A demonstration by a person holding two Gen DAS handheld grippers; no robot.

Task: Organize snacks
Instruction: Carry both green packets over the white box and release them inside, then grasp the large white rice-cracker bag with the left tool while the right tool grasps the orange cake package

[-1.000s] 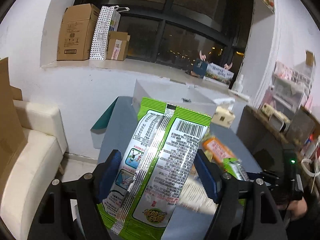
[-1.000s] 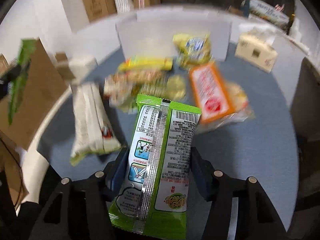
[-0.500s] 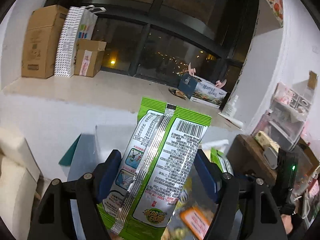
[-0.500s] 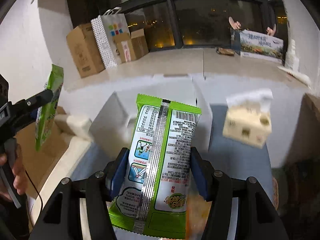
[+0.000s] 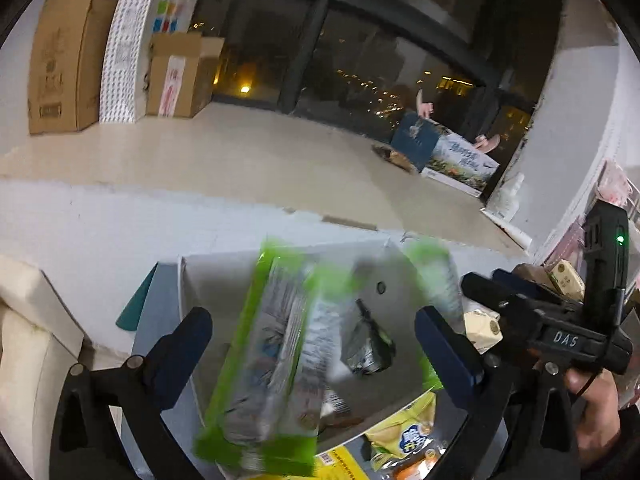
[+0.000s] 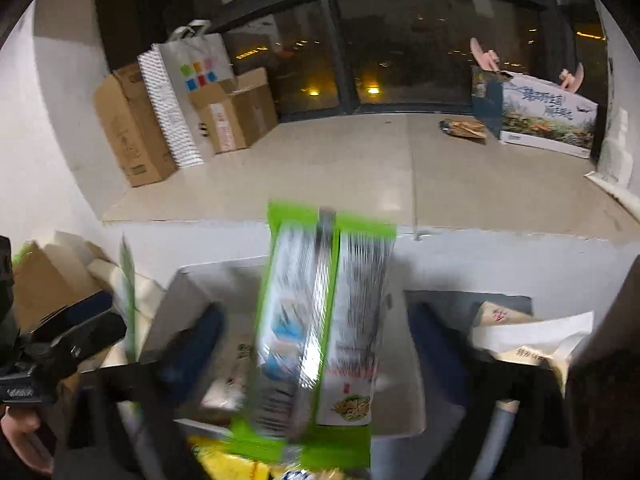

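Observation:
In the left wrist view my left gripper (image 5: 316, 340) stands open, and a blurred green snack pack (image 5: 272, 356) hangs loose between its fingers over the white box (image 5: 208, 280). A second green pack (image 5: 432, 276) shows at the box's right, by the right gripper body. In the right wrist view my right gripper (image 6: 316, 344) is also open, its blue pads wide of a blurred green pack (image 6: 320, 320) above the same white box (image 6: 188, 292). A silver wrapper (image 5: 368, 348) lies inside the box.
Yellow snack packs (image 5: 404, 436) lie on the table in front of the box. A tissue box (image 6: 528, 340) sits to the right. Cardboard boxes (image 6: 136, 132) and a printed carton (image 6: 548, 112) stand on the window ledge behind. A cream sofa (image 5: 24, 344) is at left.
Both grippers moved forward over the white box and opened. The green packs that they gripped are now loose and blurred, dropping toward the box.

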